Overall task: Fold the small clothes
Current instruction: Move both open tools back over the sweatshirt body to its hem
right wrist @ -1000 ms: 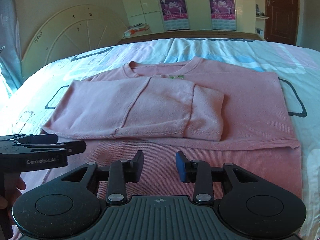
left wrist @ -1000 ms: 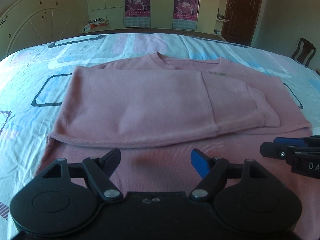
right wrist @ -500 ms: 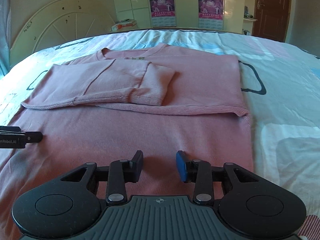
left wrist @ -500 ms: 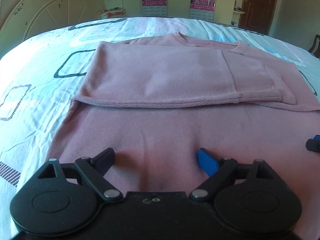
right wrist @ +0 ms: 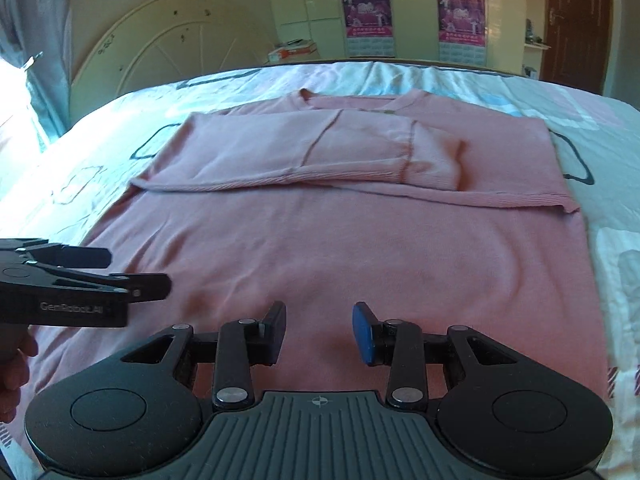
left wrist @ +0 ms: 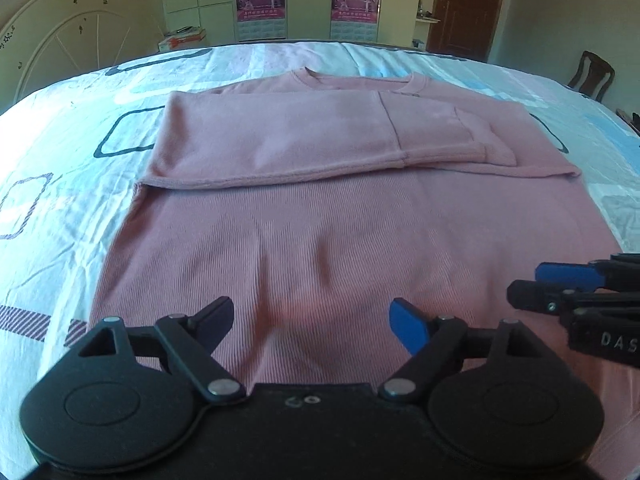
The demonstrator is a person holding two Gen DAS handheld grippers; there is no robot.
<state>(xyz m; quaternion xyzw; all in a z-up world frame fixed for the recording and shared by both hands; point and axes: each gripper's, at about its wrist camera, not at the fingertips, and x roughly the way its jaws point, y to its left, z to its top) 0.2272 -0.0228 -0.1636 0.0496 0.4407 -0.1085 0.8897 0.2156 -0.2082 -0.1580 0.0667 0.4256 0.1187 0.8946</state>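
A pink long-sleeved sweater lies flat on the bed, collar at the far end, both sleeves folded across the chest. It also shows in the right wrist view. My left gripper is open and empty, low over the sweater's near hem on its left half. My right gripper is open and empty over the hem's right half. Each gripper shows in the other's view: the right one at the right edge, the left one at the left edge.
The bed sheet is light blue and white with dark square outlines. A white arched headboard stands at the far left. Cupboards with posters, a brown door and a chair are beyond the bed.
Both grippers have drawn back from the folded sleeves toward the sweater's near hem and stayed open. The sweater has not moved.
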